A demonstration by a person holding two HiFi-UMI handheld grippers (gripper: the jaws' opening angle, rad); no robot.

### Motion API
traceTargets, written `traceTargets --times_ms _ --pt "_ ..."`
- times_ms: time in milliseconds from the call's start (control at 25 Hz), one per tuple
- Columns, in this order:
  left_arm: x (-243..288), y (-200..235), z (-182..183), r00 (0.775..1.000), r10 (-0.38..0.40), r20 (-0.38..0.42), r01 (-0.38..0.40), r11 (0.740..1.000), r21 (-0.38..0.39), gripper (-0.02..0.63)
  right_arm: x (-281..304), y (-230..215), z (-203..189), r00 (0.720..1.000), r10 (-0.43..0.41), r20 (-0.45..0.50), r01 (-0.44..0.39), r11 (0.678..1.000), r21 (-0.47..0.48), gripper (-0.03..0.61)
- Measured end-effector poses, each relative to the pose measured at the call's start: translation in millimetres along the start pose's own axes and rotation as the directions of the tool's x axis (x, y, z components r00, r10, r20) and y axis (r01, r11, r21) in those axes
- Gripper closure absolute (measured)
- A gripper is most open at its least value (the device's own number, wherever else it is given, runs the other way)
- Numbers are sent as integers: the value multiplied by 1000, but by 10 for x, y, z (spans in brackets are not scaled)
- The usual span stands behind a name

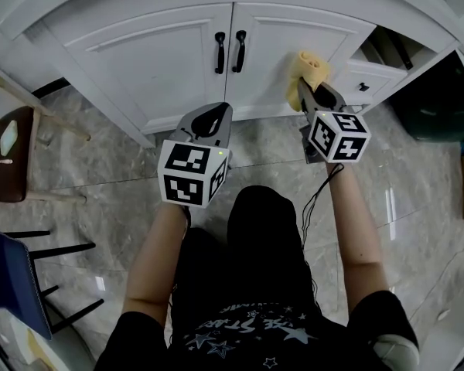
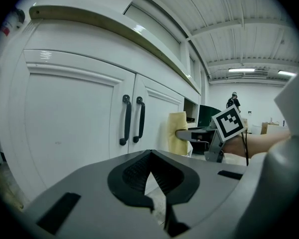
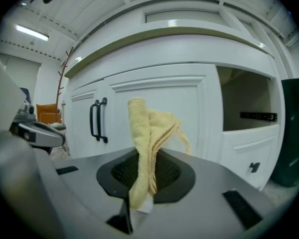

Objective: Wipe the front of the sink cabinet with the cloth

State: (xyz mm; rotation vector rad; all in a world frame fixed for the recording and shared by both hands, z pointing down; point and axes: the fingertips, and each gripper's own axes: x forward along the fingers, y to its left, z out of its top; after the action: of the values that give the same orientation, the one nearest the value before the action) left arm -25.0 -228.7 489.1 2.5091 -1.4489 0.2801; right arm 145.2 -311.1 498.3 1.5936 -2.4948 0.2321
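Yellow terry cloth (image 3: 142,143), likely soft, light and floppy, is pinched at its bunched lower folds by the right gripper (image 3: 144,183), held up to the right sink cabinet door (image 1: 294,45), right of 2 black handles (image 1: 230,51). Left gripper (image 2: 150,156) hangs nearer, pressed together on nothing.

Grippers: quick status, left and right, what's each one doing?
Left gripper: closed, nothing between its jaws.
Right gripper: closed on the yellow cloth, which sticks out past the jaws toward the cabinet front.
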Motion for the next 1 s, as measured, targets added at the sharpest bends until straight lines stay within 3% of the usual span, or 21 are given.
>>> traceTargets --times_ms 160,480,1000 --pt "-62 98 -49 1000 6 0 -6 1000 -1 598 161 476 -152 996 92 -17 -92 996 -17 517" --pt "-171 290 -172 999 30 -14 -31 999 -29 598 360 1033 -503 980 184 -82 -188 981 -43 517" --pt "-154 400 -237 999 39 -25 -39 999 -30 598 664 1057 -701 981 164 -100 -168 985 -38 517"
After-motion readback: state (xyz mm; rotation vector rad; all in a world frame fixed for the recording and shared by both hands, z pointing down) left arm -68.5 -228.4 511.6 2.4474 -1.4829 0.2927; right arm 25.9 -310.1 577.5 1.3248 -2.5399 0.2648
